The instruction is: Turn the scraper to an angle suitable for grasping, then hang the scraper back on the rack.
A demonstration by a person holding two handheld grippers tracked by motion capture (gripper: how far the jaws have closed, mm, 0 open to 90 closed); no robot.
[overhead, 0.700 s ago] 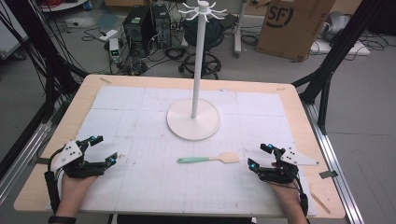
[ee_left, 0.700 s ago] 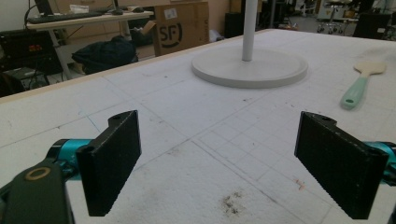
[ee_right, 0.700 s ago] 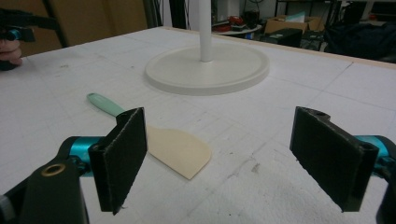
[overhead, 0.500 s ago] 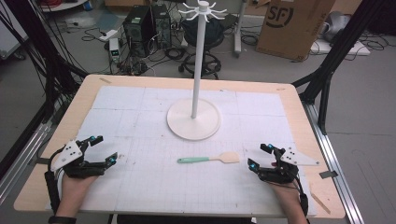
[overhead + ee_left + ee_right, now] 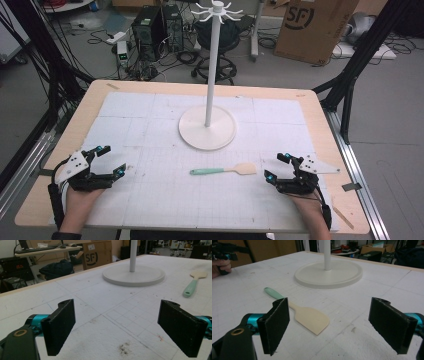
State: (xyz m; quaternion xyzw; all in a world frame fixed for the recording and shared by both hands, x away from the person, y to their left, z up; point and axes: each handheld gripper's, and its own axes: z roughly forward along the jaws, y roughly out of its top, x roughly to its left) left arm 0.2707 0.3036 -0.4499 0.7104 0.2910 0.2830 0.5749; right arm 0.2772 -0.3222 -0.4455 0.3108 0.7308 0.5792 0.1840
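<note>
While we hold both grippers low at the near edge, this is how things lie:

Spatula: the spatula [image 5: 223, 170] lies flat on the white mat [image 5: 150, 130], near the middle of its front half, free of both grippers.
Spatula handle: we see its mint-green handle [image 5: 206, 171] pointing toward 9 o'clock in the high view and its pale wooden blade [image 5: 246, 168] toward 3 o'clock.
Right gripper: our right gripper [image 5: 278, 166] sits at 3 o'clock from the blade, near it but not touching, resting on the mat.
Right jaws: spread wide with nothing between them; in the right gripper view the blade [image 5: 312, 318] lies just ahead of the jaw at left of that view, on the mat.
Left gripper: our left gripper [image 5: 111, 160] rests at 9 o'clock from the handle, well apart from it.
Left jaws: spread wide and empty; in the left gripper view the spatula [image 5: 194, 283] lies far off toward 1 o'clock.
Stand: a white stand [image 5: 208, 133], with a round base and tall pole, rises at 12 o'clock from the spatula, near it and apart.
Hooks: a ring of hooks [image 5: 218, 10] crowns the pole.
Table: the wooden table [image 5: 320, 125] shows its rim around the mat.
Beyond: a cardboard box [image 5: 312, 25] stands on the floor at 1 o'clock past the table.
</note>
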